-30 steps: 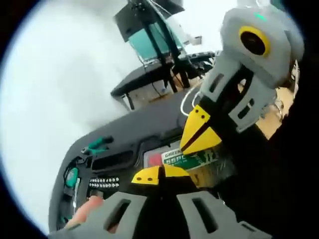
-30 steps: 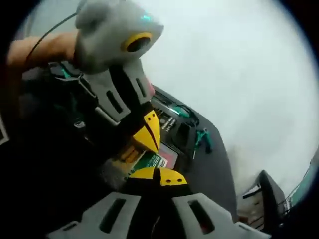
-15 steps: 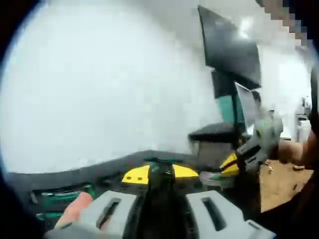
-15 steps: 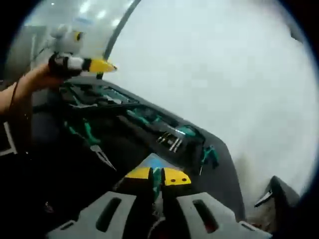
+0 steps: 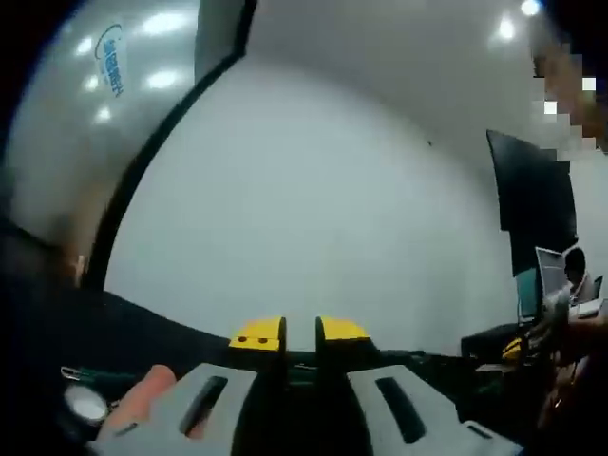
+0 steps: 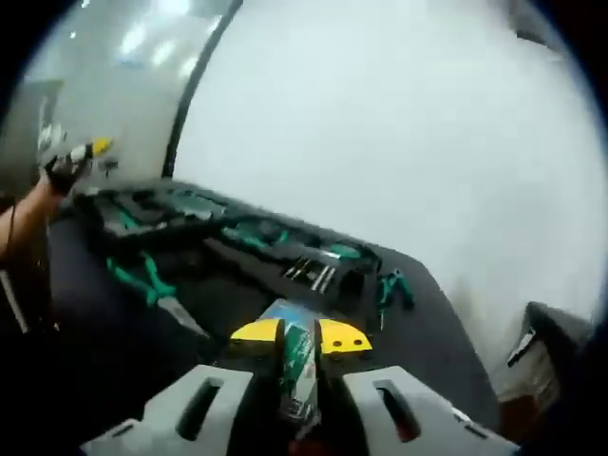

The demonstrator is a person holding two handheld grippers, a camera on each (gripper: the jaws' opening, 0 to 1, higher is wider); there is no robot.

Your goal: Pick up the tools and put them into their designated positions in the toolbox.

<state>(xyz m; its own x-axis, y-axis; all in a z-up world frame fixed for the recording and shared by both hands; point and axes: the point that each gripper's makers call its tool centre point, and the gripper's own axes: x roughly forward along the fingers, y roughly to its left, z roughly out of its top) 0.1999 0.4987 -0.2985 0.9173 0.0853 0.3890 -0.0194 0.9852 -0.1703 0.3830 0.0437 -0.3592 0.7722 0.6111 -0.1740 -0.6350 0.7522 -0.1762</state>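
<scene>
My right gripper (image 6: pixel 299 334) is shut on a flat green and white package (image 6: pixel 298 369) that stands upright between its yellow jaw tips. Beyond it the open black toolbox (image 6: pixel 180 223) lies on the dark table, with green-handled tools in its slots. Green-handled pliers (image 6: pixel 142 280) lie loose in front of the box, and small green cutters (image 6: pixel 391 285) lie to its right. The left gripper (image 6: pixel 81 155), held by a hand, hangs far off at the left edge. In the left gripper view my left gripper (image 5: pixel 300 332) faces a white wall, its jaws a narrow gap apart with nothing between them.
A dark table edge (image 5: pixel 142 328) runs low across the left gripper view. A black monitor (image 5: pixel 532 209) and a seated person at a laptop (image 5: pixel 570 285) are at the right. A round metal object (image 5: pixel 85 407) sits at the lower left.
The left gripper has drawn away from the right gripper and now points at the wall, jaws slightly parted. The right gripper still grips the package, and its view has tilted up over the toolbox.
</scene>
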